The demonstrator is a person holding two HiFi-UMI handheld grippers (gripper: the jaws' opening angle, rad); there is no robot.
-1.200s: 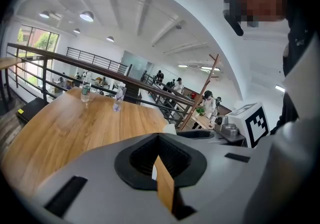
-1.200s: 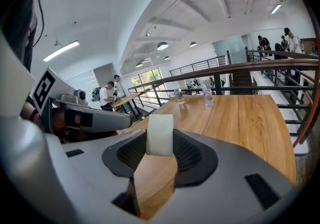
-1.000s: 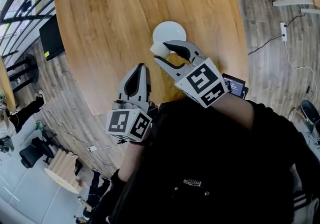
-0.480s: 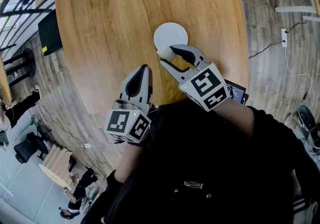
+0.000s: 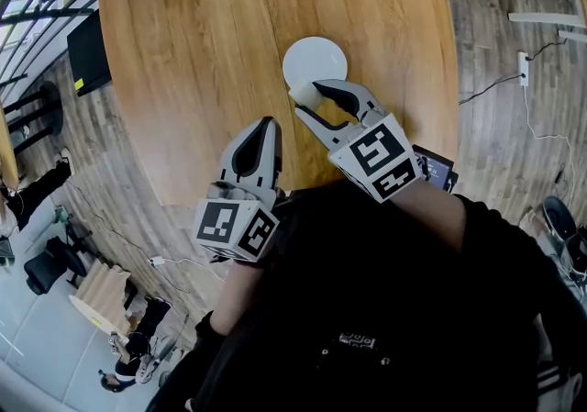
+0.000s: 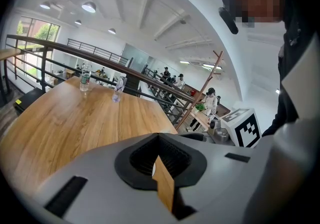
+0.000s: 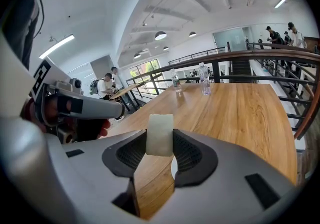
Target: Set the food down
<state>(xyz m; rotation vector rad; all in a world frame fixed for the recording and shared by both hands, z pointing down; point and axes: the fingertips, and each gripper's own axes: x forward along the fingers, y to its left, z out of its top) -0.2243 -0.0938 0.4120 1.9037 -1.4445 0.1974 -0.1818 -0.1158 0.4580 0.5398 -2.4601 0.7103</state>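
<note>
Right gripper (image 5: 309, 98): jaws spread moderately, clamped on the food (image 7: 159, 134), a pale, whitish rounded block held upright at the jaw tips, pads pressing both its sides. Directly under and just ahead of the tips: white plate (image 5: 315, 57), its near rim below the block; contact between block and plate cannot be told. Plate rests on the wooden table (image 5: 211, 25). Left gripper (image 5: 263, 126): to the left of the right gripper and set slightly back, over the table's near edge, jaws drawn together, nothing between them. Far ahead of both grippers, two water bottles (image 7: 175, 81) stand at the table's far end.
</note>
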